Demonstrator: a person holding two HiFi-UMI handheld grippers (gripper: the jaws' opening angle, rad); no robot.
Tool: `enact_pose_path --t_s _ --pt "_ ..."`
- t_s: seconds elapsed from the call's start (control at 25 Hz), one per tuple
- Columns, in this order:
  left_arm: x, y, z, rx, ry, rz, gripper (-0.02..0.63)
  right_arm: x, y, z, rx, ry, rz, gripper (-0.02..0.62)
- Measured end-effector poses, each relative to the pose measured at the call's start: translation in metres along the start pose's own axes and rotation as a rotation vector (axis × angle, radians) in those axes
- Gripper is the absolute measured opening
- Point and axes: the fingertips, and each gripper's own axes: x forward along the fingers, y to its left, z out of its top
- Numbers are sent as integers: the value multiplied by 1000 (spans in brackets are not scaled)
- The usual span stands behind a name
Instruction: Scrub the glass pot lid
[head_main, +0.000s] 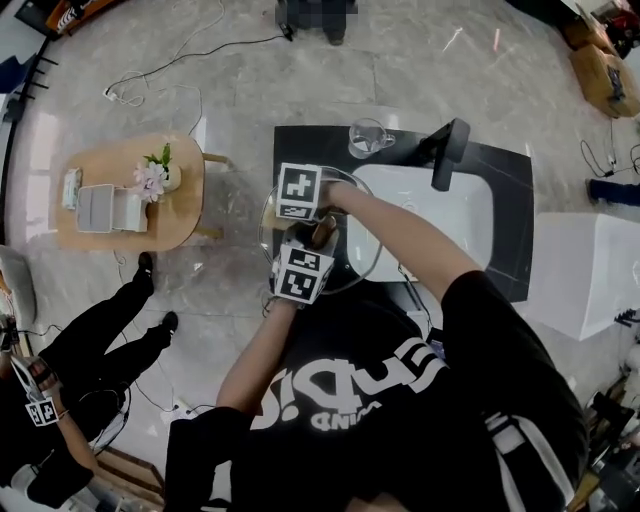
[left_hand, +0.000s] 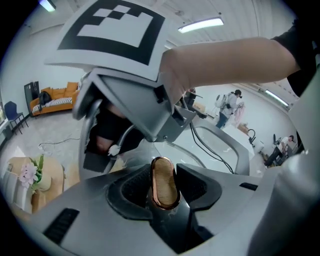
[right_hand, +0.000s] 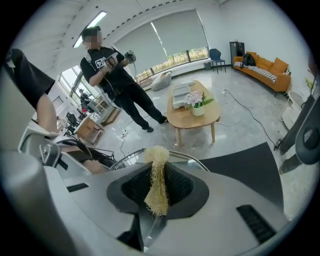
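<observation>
The round glass pot lid (head_main: 352, 262) is held over the black counter beside the sink. My left gripper (head_main: 316, 240), under its marker cube, is shut on the lid's copper-rimmed wooden knob (left_hand: 164, 182), which stands upright between the jaws. The glass of the lid (left_hand: 172, 150) shows just beyond that knob. My right gripper (head_main: 292, 212) reaches in from the sink side over the lid's far left part. It is shut on a pale yellow fibre scrubber (right_hand: 157, 180), whose tuft sticks out past the jaws near the lid's metal rim (right_hand: 125, 159).
A white sink basin (head_main: 440, 215) is set in the black counter (head_main: 505, 190), with a black faucet (head_main: 448, 152) and a glass jug (head_main: 368, 137) behind it. A low wooden table (head_main: 130, 205) with flowers stands left. Another person (head_main: 70, 400) stands at the lower left.
</observation>
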Motion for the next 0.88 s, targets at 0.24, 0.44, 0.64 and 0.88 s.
enact_pose_path --t_s 0.24,0.44,0.64,0.88 --pt "-1 1 -2 -7 -8 1 170 21 9 14 -49 35 6 63" --pt "2 3 -2 -15 -21 -1 170 32 9 17 -70 64 -2 63" --pt "0 3 -3 -23 -14 -8 169 31 3 16 -123 56 -63 63" --pt "-1 2 0 -25 -16 -10 169 15 -21 13 -95 15 -147 63"
